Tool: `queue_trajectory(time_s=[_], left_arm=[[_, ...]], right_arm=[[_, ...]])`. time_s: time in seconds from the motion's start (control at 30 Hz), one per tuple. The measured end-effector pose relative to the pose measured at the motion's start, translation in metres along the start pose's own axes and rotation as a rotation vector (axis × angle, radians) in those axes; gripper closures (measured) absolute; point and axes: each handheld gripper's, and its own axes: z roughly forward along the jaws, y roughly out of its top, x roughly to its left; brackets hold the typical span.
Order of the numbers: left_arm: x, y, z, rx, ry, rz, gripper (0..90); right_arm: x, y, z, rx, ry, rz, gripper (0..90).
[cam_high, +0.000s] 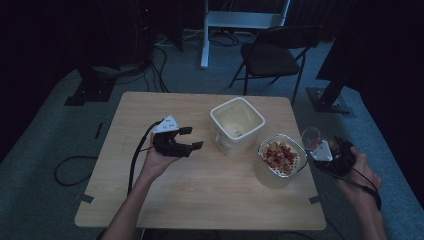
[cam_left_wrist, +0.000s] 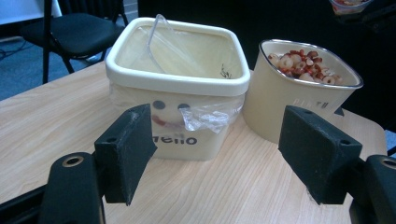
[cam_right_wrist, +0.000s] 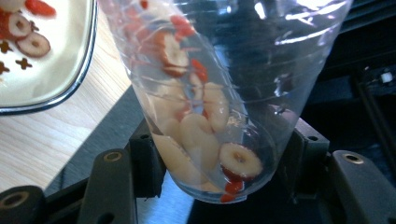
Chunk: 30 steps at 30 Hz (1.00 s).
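My right gripper (cam_high: 327, 146) is shut on a clear plastic cup (cam_right_wrist: 219, 93) that holds several red-and-white dried fruit slices; the cup (cam_high: 312, 137) hangs tilted just off the table's right edge. Beside it stands a cream bowl (cam_high: 281, 155) full of the same slices, also seen as the bowl (cam_left_wrist: 299, 88) in the left gripper view. My left gripper (cam_high: 192, 138) is open and empty above the table, pointing at a square cream container (cam_high: 236, 125). That container (cam_left_wrist: 180, 88) has a plastic liner and a clear scoop inside.
The wooden table (cam_high: 200, 185) has bare room in front and at the left. A folding chair (cam_high: 272, 55) stands behind the table on grey carpet. Cables lie on the floor at the left.
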Motion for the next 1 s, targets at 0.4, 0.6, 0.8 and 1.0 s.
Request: queue_trajectory(time_s=[0.4, 0.6, 0.8, 1.0], left_arm=[[0.002, -0.001, 0.0, 0.008, -0.003, -0.002, 27.0], [0.001, -0.001, 0.001, 0.007, -0.006, -0.004, 27.0], [0.002, -0.001, 0.003, 0.011, -0.009, -0.007, 27.0], [0.001, -0.001, 0.003, 0.01, -0.011, -0.006, 27.0]], right_arm=[[0.009, 0.012, 0.0, 0.035, -0.078, -0.172, 42.6], [0.012, 0.016, -0.001, 0.055, -0.127, -0.244, 42.6], [0.016, 0.02, -0.005, 0.059, -0.165, -0.298, 42.6], [0.021, 0.024, -0.01, 0.062, -0.199, -0.355, 42.7]])
